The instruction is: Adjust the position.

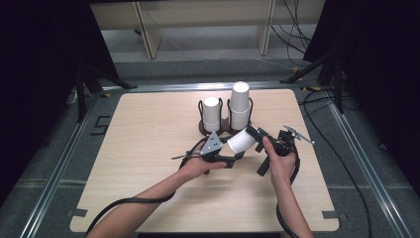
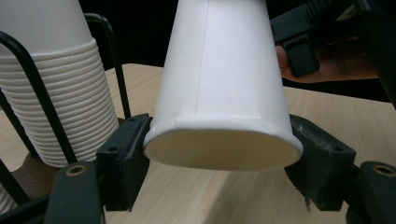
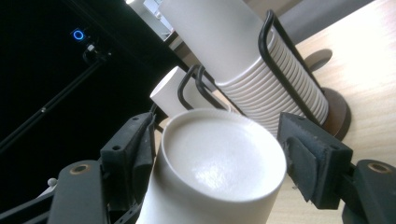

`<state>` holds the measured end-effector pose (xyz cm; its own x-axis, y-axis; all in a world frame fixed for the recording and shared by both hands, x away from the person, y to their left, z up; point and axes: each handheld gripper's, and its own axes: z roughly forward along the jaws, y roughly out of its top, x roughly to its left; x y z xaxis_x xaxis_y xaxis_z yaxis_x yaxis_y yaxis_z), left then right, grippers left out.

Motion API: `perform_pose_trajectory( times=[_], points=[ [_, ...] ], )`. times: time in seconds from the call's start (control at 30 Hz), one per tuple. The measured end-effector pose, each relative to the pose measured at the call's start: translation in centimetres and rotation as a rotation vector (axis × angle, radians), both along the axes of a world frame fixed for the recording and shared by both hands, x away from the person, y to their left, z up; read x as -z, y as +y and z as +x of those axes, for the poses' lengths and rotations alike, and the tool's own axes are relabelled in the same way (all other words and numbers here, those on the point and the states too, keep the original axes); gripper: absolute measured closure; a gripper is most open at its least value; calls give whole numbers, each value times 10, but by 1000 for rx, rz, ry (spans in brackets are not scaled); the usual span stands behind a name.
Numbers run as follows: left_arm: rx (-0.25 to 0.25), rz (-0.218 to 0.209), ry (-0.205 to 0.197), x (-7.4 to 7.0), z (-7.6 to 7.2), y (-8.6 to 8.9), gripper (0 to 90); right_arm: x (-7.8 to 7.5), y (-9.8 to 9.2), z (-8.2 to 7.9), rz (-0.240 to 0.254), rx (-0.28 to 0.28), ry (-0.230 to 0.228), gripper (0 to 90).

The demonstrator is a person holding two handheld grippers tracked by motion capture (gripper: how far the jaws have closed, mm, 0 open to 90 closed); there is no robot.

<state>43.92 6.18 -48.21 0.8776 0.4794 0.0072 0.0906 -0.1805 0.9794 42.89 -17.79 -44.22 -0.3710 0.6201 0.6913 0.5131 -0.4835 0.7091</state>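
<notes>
Two claws meet over the table (image 1: 148, 148) just in front of the cup rack (image 1: 225, 126), and one loose paper cup (image 1: 241, 141) lies on its side in the air between them. The left claw (image 2: 219, 154) is clamped on the wide rim end of that cup, its pads pressed to the rim on both sides. The right claw (image 3: 215, 154) stands around the cup's narrow bottom end; its left pad touches the cup's wall, its right pad stands slightly off, so it is loosely open about the cup rather than squeezing it.

Two stacks of cups stand in the rack, rims down: a short stack (image 1: 212, 113) on its left side and a tall stack (image 1: 239, 104) on its right. Black wire loops of the rack rise around each stack. The held cup hangs just in front of the tall stack, near it but apart. Behind the rack, beyond the table's far edge, stand pale wooden shelf legs (image 1: 148, 34), with black cables (image 1: 297, 29) trailing on the floor.
</notes>
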Motion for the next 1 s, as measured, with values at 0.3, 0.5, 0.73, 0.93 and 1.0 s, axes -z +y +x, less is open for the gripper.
perform_pose_trajectory(
  times=[0.3,0.5,0.73,0.93,1.0],
  points=[
    [-1,35,13,-1,0,11,273,-9,-1,-4,-113,11,-94,274],
    [-2,46,8,-4,1,21,272,-12,-7,-10,-187,35,-127,265],
    [-12,50,-13,-7,-1,33,273,-11,-20,-16,-186,55,-112,266],
    [-10,70,-29,-9,-2,42,273,-5,-29,-18,-287,40,-158,298],
    [-7,93,-34,-12,-3,46,272,-5,-29,-20,-291,27,-143,303]
  ],
)
